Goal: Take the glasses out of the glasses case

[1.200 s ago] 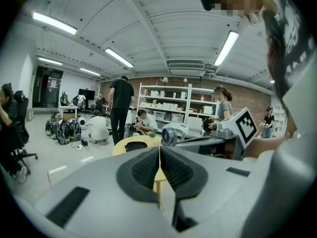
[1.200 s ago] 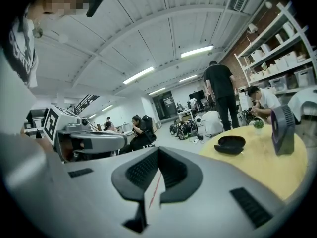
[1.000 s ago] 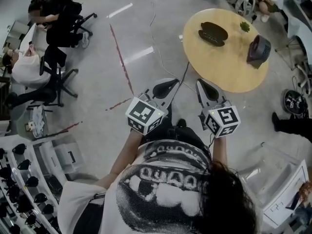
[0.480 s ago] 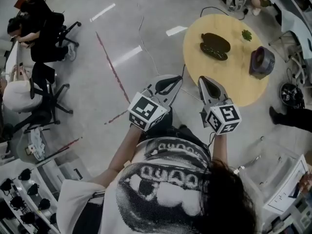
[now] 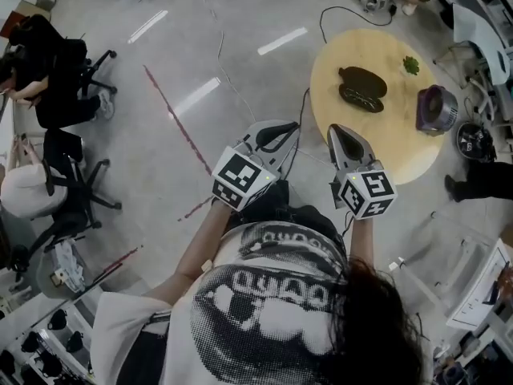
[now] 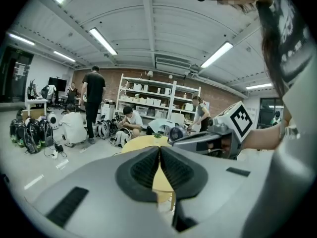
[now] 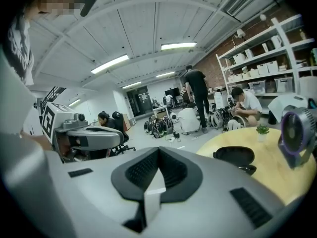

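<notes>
A dark glasses case (image 5: 362,89) lies open on the round yellow table (image 5: 383,135), its lid raised; in the right gripper view the glasses case (image 7: 236,158) shows ahead at the right. I cannot make out glasses inside it. My left gripper (image 5: 287,128) is held in the air short of the table's near edge, jaws shut and empty. My right gripper (image 5: 340,131) hovers over the table's near rim, also shut and empty. In its own view the left gripper (image 6: 159,150) points at the table (image 6: 143,144), and the right gripper (image 7: 157,152) does the same.
A purple fan (image 5: 435,108) and a small green plant (image 5: 411,65) stand on the table beyond the case. A cable (image 5: 232,87) runs across the grey floor. People sit on office chairs (image 5: 68,83) at the left. Shelving (image 6: 158,103) and bags line the far wall.
Both grippers, still shut, have been carried forward toward the table; the table and case now sit closer and more to the right in the head view.
</notes>
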`<action>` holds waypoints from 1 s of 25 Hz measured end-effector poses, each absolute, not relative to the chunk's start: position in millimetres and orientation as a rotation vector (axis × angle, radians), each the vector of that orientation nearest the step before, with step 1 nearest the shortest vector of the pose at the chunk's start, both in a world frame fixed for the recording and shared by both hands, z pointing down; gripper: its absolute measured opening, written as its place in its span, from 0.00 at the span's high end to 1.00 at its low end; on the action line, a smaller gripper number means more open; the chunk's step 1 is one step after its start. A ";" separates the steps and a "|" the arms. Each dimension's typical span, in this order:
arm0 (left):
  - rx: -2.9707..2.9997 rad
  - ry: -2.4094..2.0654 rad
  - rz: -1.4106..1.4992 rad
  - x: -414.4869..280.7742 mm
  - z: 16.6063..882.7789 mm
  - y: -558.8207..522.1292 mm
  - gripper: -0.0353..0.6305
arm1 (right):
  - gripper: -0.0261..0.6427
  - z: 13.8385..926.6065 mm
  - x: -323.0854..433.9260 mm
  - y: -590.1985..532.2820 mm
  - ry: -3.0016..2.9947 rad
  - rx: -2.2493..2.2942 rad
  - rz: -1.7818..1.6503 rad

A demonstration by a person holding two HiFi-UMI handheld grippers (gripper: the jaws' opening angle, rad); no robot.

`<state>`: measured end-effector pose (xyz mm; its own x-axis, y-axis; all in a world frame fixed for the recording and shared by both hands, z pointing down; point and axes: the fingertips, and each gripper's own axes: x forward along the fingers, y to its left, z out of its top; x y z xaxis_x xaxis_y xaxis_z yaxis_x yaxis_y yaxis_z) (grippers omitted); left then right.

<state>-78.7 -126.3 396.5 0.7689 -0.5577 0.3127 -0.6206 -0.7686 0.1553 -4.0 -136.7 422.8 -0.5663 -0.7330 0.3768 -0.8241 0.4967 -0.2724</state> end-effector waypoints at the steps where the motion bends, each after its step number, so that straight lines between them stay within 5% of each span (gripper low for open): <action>1: 2.720 -0.901 0.378 -80.5 399.0 -129.1 0.93 | 0.97 423.6 -6.8 -139.2 -2.520 1.345 0.633; 25: 2.682 -0.646 0.454 -21.4 453.1 -162.3 0.92 | 0.93 462.1 77.2 -145.4 -2.303 1.620 0.777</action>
